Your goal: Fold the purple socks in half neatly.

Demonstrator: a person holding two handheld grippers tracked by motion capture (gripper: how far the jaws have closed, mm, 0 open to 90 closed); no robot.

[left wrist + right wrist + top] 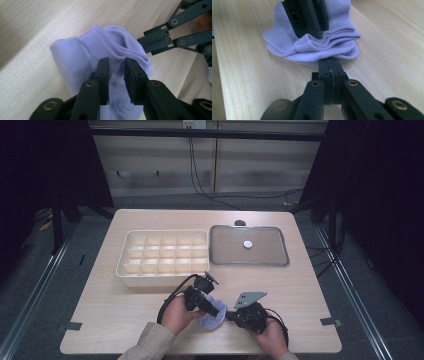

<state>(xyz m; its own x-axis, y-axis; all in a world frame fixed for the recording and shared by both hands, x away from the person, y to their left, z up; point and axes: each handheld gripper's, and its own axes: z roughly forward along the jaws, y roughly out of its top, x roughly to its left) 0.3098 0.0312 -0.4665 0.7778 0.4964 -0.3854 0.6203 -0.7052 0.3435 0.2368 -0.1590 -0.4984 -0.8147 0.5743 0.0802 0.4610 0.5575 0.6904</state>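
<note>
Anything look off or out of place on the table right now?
Nothing damaged or spilled. The lilac sock lies bunched between both tools. A small white disc sits alone in the metal tray, and the compartment box looks empty.

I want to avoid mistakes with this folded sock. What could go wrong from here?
1. The right tool is shut on only the edge of the lilac sock, so the fabric may slip out.
2. The left tool stands slightly open over the cuff layers; closing there may catch only some of them, and the fold may come undone.
</note>
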